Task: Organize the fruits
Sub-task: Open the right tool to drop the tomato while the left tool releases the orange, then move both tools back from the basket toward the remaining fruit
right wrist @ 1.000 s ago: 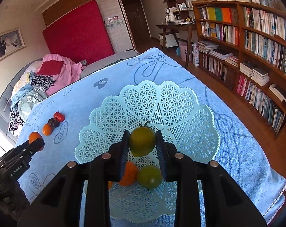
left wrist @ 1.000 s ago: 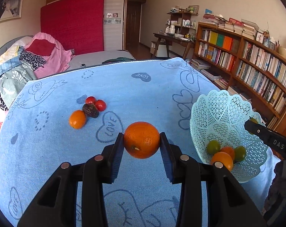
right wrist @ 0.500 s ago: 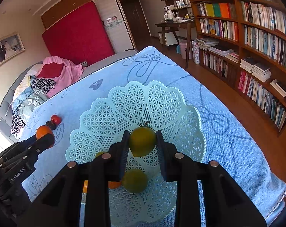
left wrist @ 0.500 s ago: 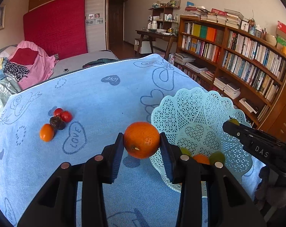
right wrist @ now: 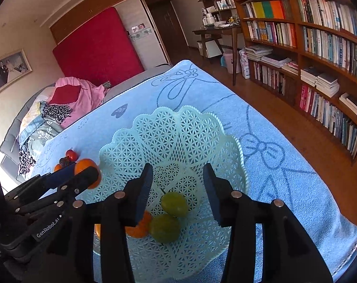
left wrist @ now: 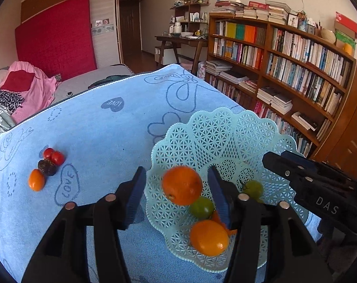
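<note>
Left tool (left wrist: 177, 197) jaws opening, orange (left wrist: 182, 185) btwn pads but touching neither, over basket (left wrist: 228, 139). Right tool (right wrist: 177, 188) jaws opening too, green fruit (right wrist: 174, 204) in basket below, not gripped. Farther left on worktop (left wrist: 95, 127): small tomatoes (left wrist: 53, 156).

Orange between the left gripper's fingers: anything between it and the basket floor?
Only fruit. The orange, free of the opening left gripper, hangs over the basket; a green tomato and another orange fruit lie just below.
</note>
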Demonstrator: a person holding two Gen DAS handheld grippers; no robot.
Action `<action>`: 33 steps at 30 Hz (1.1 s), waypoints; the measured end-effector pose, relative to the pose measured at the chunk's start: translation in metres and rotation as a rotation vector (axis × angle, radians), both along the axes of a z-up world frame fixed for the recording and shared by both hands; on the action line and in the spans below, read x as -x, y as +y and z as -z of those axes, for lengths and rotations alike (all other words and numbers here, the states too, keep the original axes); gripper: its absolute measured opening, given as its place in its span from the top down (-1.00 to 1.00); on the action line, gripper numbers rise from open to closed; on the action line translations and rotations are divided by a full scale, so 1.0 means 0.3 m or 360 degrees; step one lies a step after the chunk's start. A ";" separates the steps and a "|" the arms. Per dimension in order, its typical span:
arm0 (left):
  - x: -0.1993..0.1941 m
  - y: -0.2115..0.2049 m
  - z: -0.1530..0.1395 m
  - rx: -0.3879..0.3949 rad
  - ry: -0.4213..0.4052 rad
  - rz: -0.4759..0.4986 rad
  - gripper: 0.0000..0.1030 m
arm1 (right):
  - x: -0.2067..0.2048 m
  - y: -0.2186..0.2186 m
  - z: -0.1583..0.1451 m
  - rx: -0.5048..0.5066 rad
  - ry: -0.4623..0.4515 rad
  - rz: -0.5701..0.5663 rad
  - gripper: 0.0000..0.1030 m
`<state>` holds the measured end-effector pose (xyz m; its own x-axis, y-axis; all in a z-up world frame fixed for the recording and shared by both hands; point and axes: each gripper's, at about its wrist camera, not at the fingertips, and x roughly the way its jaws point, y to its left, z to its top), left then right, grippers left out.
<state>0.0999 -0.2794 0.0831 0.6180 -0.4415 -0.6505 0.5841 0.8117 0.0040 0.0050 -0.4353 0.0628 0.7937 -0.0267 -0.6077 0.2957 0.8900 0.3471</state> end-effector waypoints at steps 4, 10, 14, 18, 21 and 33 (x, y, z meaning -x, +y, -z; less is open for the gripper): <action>-0.013 0.015 0.000 0.0001 0.0006 -0.0035 -0.24 | 0.006 -0.005 -0.003 0.0012 -0.0009 0.0010 -0.10; -0.032 0.047 0.006 0.0012 0.0036 -0.0108 -0.47 | 0.002 0.015 -0.010 0.0020 -0.0017 -0.0013 -0.31; -0.038 0.064 0.005 0.0008 0.0039 -0.0133 -0.60 | 0.005 0.019 -0.014 -0.0005 -0.0031 -0.0010 -0.50; -0.039 0.077 0.004 0.0008 0.0039 -0.0145 -0.62 | 0.007 0.025 -0.020 -0.0018 -0.0040 -0.0008 -0.57; -0.034 0.081 0.004 0.0007 0.0043 -0.0146 -0.63 | 0.008 0.025 -0.024 -0.0027 -0.0048 -0.0006 -0.58; -0.046 0.128 0.004 0.0011 0.0053 -0.0215 -0.76 | -0.002 0.049 -0.034 -0.0043 -0.0060 -0.0038 -0.61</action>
